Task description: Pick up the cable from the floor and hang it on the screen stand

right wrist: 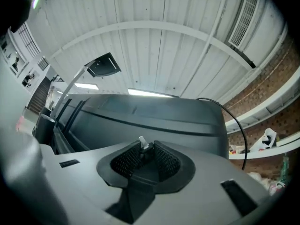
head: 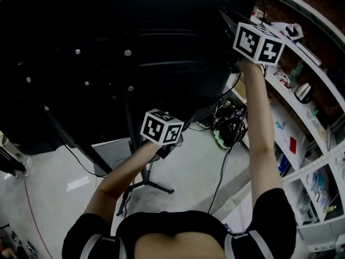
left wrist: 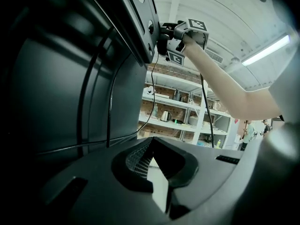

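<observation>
The big black screen (head: pixel 108 47) stands on a dark pole stand (head: pixel 130 144) and I see its back. My right gripper (right wrist: pixel 146 150) is raised at the screen's top corner and is shut on the cable's plug (right wrist: pixel 142 143); the plug's pale tip sticks up between the pads. From there the thin black cable (right wrist: pixel 236 125) arcs away, and it hangs down to the floor (head: pixel 221 171). The left gripper view shows that right gripper (left wrist: pixel 165 34) at the screen's edge. My left gripper (left wrist: pixel 151 146) is lower, behind the screen; pale floor shows between its slightly parted jaws, nothing held.
White shelving (head: pixel 302 90) with bottles, boxes and a kettle (left wrist: pixel 165 116) runs along the right side. A tangle of cables (head: pixel 229 131) lies on the floor by the stand's legs (head: pixel 153 185). A thin red cord (head: pixel 32 209) crosses the floor at left.
</observation>
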Available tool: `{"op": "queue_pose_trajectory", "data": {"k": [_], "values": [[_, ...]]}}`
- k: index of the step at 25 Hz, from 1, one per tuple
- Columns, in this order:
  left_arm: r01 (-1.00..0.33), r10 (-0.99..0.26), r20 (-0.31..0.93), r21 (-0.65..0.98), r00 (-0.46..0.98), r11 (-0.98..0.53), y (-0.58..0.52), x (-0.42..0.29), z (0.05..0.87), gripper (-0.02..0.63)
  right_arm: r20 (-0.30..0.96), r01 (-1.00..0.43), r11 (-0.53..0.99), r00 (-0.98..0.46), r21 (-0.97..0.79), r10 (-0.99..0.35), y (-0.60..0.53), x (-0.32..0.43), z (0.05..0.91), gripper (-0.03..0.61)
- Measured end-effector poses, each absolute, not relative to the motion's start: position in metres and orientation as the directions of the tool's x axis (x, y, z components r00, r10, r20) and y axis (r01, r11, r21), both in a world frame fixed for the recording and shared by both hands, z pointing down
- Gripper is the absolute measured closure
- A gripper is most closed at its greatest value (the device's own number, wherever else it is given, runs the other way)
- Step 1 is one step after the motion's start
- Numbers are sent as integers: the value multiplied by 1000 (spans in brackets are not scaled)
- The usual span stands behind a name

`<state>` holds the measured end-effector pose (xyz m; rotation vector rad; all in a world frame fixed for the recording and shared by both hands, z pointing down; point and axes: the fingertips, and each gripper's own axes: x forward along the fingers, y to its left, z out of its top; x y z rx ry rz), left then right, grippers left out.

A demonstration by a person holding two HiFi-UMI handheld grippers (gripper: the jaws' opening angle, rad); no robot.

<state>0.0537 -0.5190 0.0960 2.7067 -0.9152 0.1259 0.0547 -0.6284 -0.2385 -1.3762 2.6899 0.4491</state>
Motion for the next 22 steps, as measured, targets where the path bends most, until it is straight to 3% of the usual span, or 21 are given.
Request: {"op": "queue_pose_trajectory", "data": {"k": [22], "values": [[-581,-570,112,150,814,-800,-468,45,46,607,-354,-771,540,-635,338,-686,-500,14,-323,474]]}}
